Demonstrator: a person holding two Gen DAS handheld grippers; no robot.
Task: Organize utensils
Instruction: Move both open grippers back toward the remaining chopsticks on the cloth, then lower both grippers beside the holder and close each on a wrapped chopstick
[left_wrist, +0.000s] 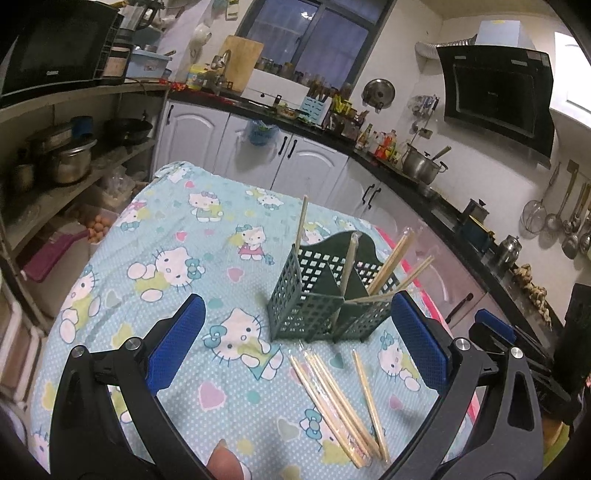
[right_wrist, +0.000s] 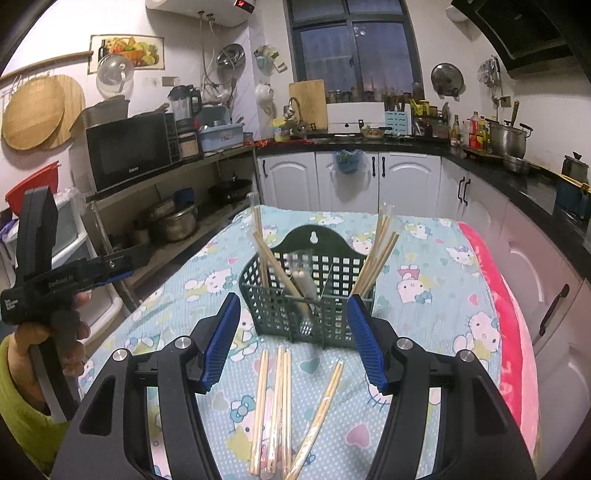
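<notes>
matt green plastic caddy (right_wrist: 306, 295), pale wooden chopsticks (right_wrist: 277, 406) (some film-wrapped), printed cloth (left_wrist: 166, 258)

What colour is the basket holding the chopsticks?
Dark green basket, clearest in the right wrist view.

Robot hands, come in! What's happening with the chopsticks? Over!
Left gripper open, empty. Right gripper open, empty. Loose chopsticks lying on the tablecloth before the green holder, others already standing inside. Nothing in the way.

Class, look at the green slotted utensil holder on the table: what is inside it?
The green holder has chopsticks leaning in its right compartment and more chopsticks in its left. Their lower ends are partly hidden behind its front wall.
</notes>
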